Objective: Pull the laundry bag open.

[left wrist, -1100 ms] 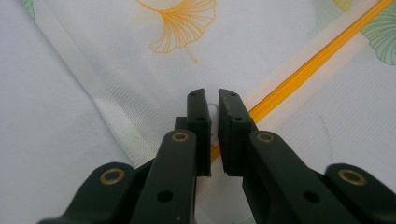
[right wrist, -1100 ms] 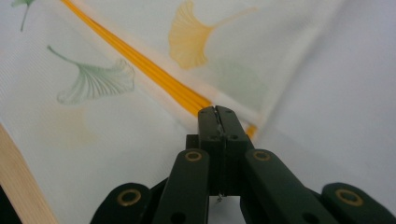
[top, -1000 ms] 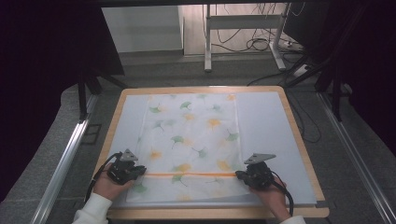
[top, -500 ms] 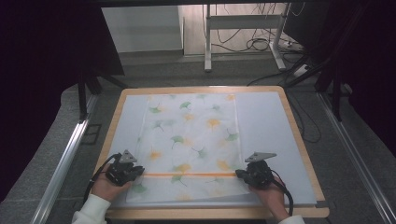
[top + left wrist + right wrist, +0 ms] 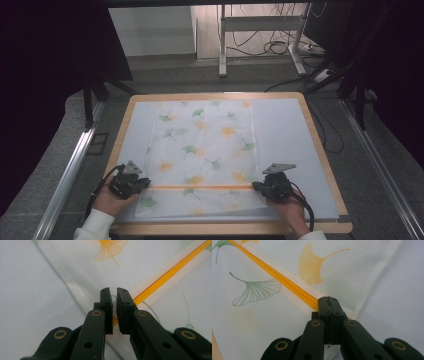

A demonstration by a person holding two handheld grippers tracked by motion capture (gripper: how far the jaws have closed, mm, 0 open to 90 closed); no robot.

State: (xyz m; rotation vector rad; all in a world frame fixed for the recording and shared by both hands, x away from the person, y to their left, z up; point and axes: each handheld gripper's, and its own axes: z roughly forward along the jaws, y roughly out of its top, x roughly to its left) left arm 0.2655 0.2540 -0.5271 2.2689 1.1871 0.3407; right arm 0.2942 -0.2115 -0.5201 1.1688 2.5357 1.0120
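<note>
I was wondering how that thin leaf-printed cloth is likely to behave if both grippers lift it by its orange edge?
The leaf-printed cloth looks thin and half see-through, so it would probably hang limp and sag between the left gripper and right gripper. It lies flat on the table, suggesting little weight. The doubled orange edge may give the jaws the firmer hold.

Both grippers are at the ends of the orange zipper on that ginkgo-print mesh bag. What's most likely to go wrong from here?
1. The left gripper has a small white piece between jaws that show a slight gap; it may slip out.
2. The right gripper is clamped at the orange zipper end; uneven pulling could skew or bunch the mesh bag.
3. The bag's near edge lies close to the table edge; a tug might drag it over.
</note>
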